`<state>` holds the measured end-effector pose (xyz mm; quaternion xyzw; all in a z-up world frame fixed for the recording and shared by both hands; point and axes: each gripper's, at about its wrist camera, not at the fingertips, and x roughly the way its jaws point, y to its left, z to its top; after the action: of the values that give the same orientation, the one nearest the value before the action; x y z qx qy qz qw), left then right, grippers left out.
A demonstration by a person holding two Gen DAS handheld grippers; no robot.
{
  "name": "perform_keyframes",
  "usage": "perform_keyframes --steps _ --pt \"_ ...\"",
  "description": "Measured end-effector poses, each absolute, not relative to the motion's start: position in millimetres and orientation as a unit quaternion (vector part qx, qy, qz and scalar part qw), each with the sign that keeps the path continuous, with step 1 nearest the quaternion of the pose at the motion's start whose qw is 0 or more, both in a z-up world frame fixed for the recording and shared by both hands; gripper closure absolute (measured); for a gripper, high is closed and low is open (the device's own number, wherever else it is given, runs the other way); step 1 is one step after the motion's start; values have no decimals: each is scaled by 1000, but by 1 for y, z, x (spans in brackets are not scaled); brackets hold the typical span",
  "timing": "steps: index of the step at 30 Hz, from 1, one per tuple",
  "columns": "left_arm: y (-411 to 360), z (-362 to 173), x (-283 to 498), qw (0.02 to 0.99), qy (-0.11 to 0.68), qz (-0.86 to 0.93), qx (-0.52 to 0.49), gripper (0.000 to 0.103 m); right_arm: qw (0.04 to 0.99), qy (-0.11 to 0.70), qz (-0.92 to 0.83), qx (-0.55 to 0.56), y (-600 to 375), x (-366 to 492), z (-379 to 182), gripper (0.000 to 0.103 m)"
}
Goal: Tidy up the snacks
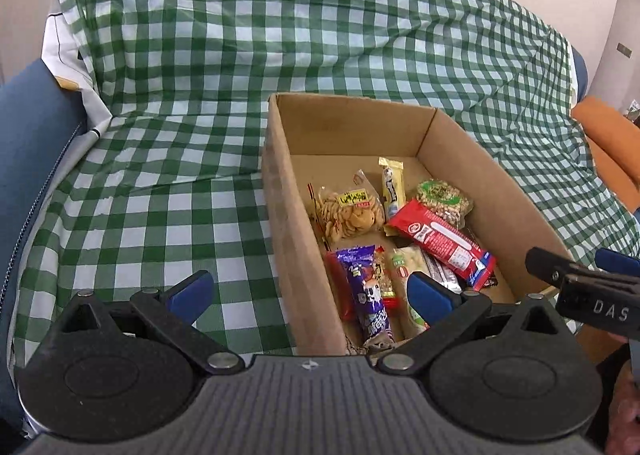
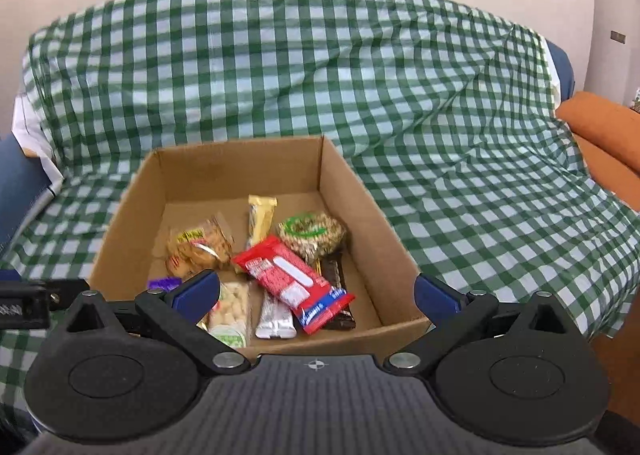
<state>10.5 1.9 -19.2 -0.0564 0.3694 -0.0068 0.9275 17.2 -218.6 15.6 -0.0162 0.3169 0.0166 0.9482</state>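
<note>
Apparently a picking step is opening. From the left wrist view, the left claw (image 1: 310, 297) gapes wide and empty, straddling the cardboard box's (image 1: 298, 251) left wall; the purple snack packet (image 1: 366, 297) lies inside that box, just ahead. From the right wrist view, the right claw (image 2: 316, 295), equally wide and empty, hangs over the box's near edge, with the red wrapper (image 2: 294, 283) between its fingers' line. Next, one claw must descend and close.

Snacks (image 2: 294, 281) in box (image 2: 236, 171); box on cloth (image 2: 440, 95).
</note>
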Motion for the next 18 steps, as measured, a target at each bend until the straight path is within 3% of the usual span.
perform_keyframes --steps 18 --pt "-14 -29 17 930 365 5 -45 0 948 314 42 -33 -213 24 11 1"
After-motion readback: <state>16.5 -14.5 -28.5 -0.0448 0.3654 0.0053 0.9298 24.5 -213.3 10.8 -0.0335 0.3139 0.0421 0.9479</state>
